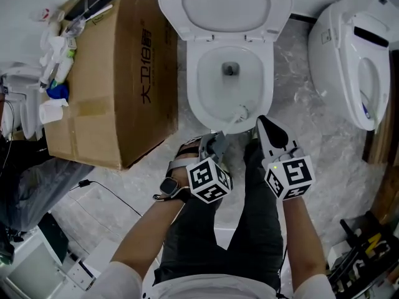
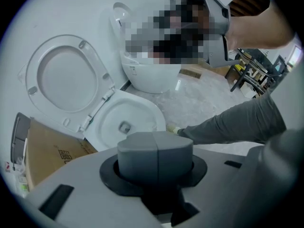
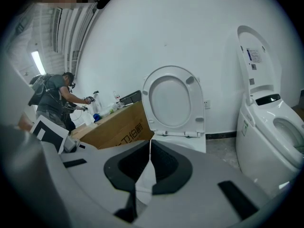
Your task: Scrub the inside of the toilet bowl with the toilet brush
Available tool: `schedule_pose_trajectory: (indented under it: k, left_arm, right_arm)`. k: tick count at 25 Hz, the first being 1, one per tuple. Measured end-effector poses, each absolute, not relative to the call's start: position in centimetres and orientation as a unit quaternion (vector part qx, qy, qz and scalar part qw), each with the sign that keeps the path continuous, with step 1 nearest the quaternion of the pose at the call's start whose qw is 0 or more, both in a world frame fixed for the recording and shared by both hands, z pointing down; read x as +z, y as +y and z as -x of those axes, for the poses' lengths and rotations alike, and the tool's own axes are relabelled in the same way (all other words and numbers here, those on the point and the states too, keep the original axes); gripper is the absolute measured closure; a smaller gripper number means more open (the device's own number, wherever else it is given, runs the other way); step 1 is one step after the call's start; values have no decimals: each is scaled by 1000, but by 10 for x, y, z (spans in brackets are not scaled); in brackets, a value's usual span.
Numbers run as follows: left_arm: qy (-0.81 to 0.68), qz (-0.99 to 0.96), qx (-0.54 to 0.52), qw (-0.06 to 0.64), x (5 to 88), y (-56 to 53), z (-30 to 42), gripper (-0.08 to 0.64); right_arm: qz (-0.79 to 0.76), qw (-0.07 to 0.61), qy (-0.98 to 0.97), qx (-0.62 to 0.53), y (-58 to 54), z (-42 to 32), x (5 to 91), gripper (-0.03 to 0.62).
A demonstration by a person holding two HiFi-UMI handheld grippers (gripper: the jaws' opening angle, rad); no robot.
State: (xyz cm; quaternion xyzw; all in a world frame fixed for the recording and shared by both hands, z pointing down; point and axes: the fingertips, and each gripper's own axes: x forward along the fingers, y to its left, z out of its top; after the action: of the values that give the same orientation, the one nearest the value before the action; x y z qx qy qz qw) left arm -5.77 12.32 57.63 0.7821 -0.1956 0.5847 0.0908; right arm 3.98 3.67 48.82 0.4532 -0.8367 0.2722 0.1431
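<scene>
The white toilet [image 1: 206, 114] stands straight ahead of me with its lid [image 1: 225, 5] up and its bowl [image 2: 124, 122] uncovered. A white toilet brush [image 1: 239, 114] leans inside the bowl against the front wall. My right gripper [image 1: 262, 124] hovers over the front rim, its dark jaws shut on the brush's white handle, which shows as a white strip between the pads [image 3: 164, 163]. My left gripper [image 1: 217, 141] is just left of it, in front of the rim, shut [image 2: 156, 148] with nothing in it.
A big cardboard box [image 1: 118, 73] topped with bottles stands left of the toilet. A second toilet [image 1: 358, 55] stands at the right. A cable [image 1: 106, 192] lies on the marble floor; tools [image 1: 368, 242] lie lower right. A person [image 3: 52, 96] works far left.
</scene>
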Motion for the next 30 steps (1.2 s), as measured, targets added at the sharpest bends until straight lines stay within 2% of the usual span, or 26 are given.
schedule_pose_trajectory:
  k: [20,27,30]
  left_arm:
    - [-247,-794,532,158,587,65,9,408]
    - [-305,-785,501,199,589,52,32,408]
    - [-313,-778,513,182,582,55,52,408]
  right_arm:
    - [-437,161,-837,287,2,-70,505,574]
    - [-434,158,-836,296,1,-67,507,574]
    - [-436,155,-835,299,2,-63,503,574]
